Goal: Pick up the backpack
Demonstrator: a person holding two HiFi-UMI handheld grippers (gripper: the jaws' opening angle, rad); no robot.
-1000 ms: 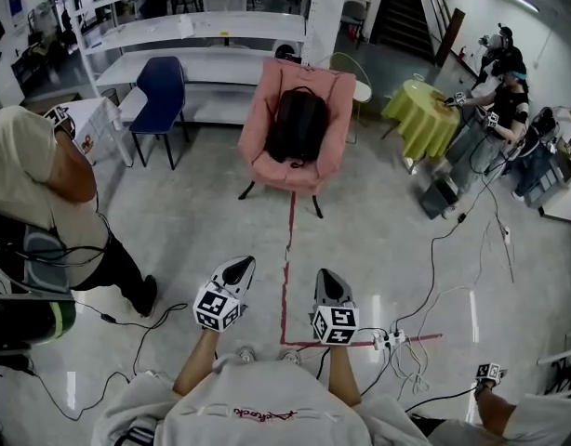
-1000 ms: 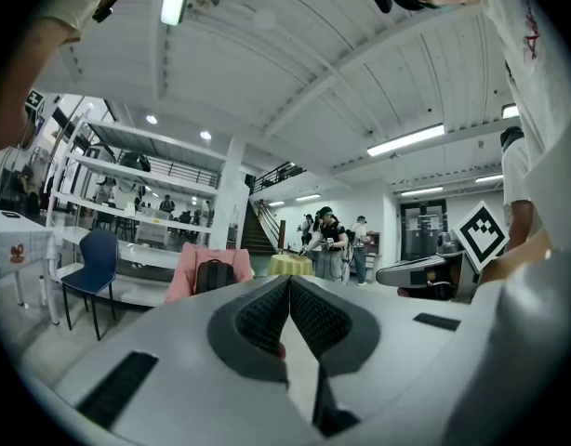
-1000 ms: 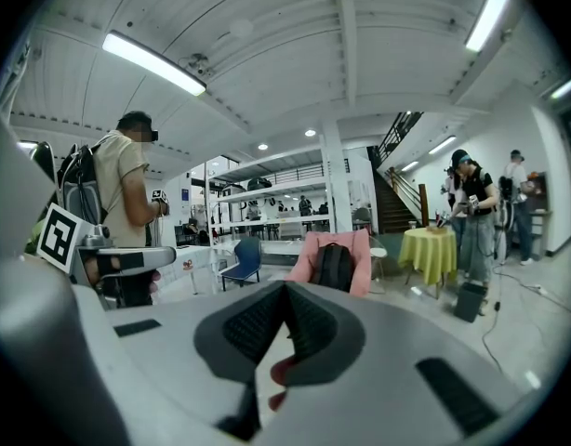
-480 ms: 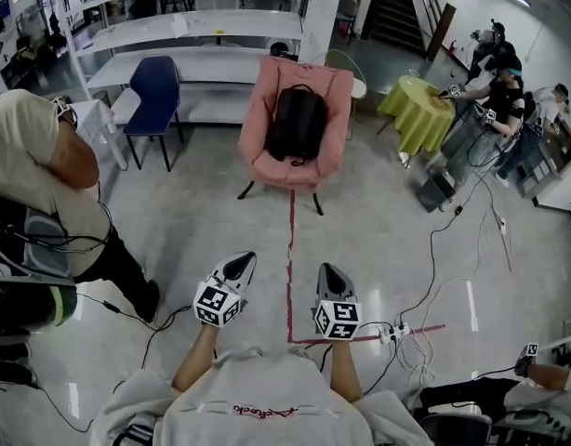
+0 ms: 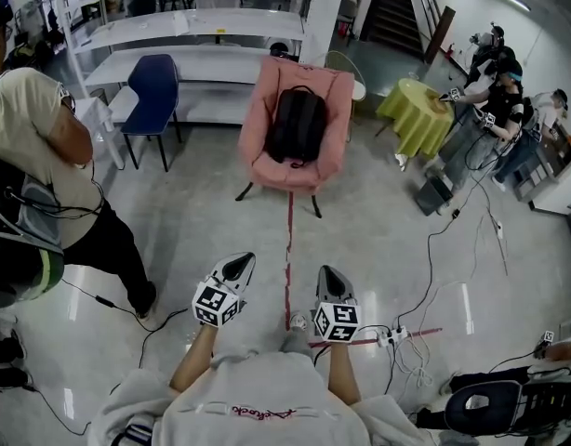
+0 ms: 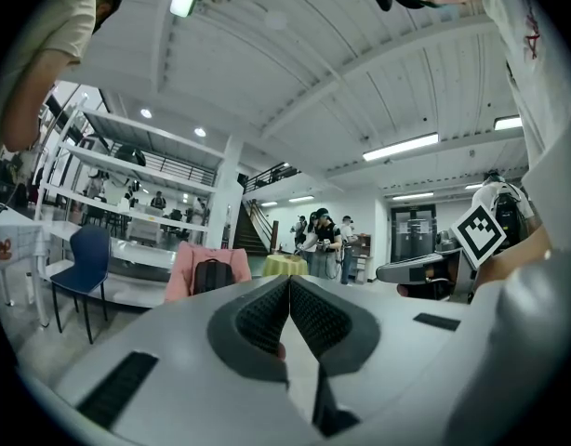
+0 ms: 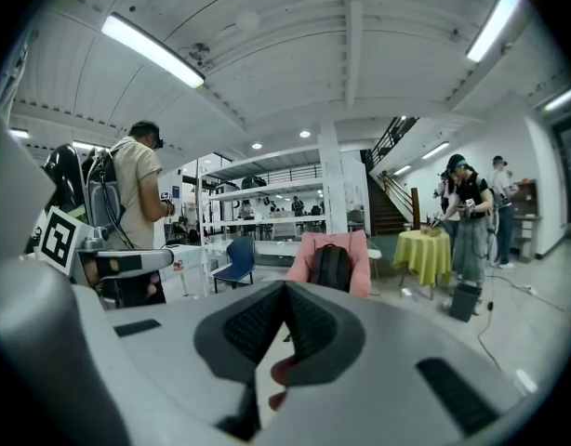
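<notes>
Well short of the backpack (image 5: 298, 124), both grippers closed, empty.

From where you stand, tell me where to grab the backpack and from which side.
Probably the top carry loop, from the open front: the backpack stands upright against the back of the pink armchair, loop sticking up, and the chair's back and wings block other sides.
</notes>
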